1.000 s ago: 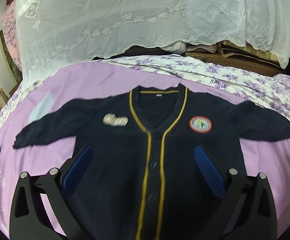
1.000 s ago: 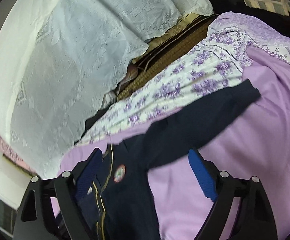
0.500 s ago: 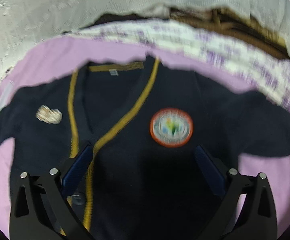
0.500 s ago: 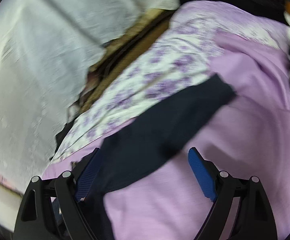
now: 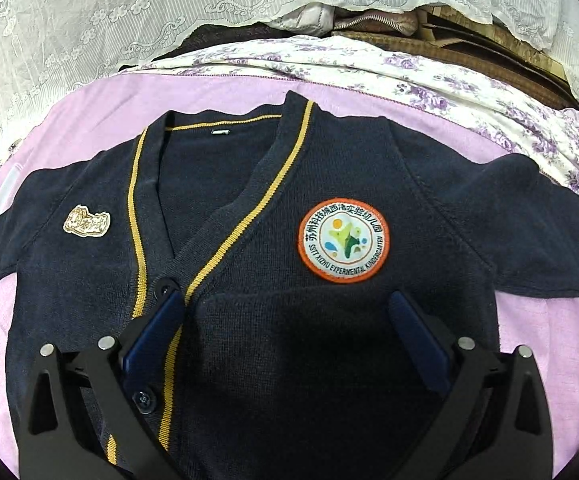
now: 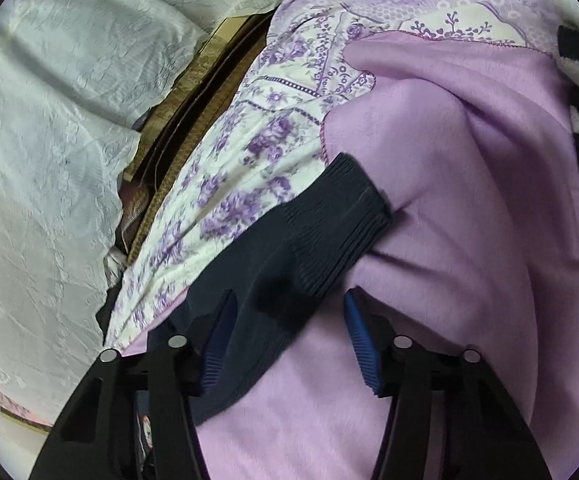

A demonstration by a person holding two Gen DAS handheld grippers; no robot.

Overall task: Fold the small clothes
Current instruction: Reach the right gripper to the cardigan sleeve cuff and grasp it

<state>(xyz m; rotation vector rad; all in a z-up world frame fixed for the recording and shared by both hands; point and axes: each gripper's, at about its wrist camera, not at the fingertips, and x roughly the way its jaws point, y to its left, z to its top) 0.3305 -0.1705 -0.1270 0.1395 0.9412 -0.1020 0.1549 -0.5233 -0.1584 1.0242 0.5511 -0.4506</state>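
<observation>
Both units are setting up the first fold: navy cardigan [image 5: 273, 320] lying flat on the lilac blanket [image 6: 449, 200], left hand-held gripper [image 5: 285, 344] spread over its chest, right hand-held gripper [image 6: 289, 344] closing around the sleeve [image 6: 289, 248], pads not yet pinching, next needing a firm pinch near the cuff [image 6: 345, 224].

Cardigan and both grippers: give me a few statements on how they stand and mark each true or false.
1. The cardigan lies front up on the purple blanket. True.
2. The round badge sits below the left gripper in the left wrist view. False: it sits above the gripper, farther up the chest.
3. The sleeve lies between the right gripper's pads, jaws closing. True.
4. The sleeve is already folded over the chest. False: it stretches outward, its cuff on the blanket.
5. The cardigan's trim is red. False: it is yellow.
</observation>
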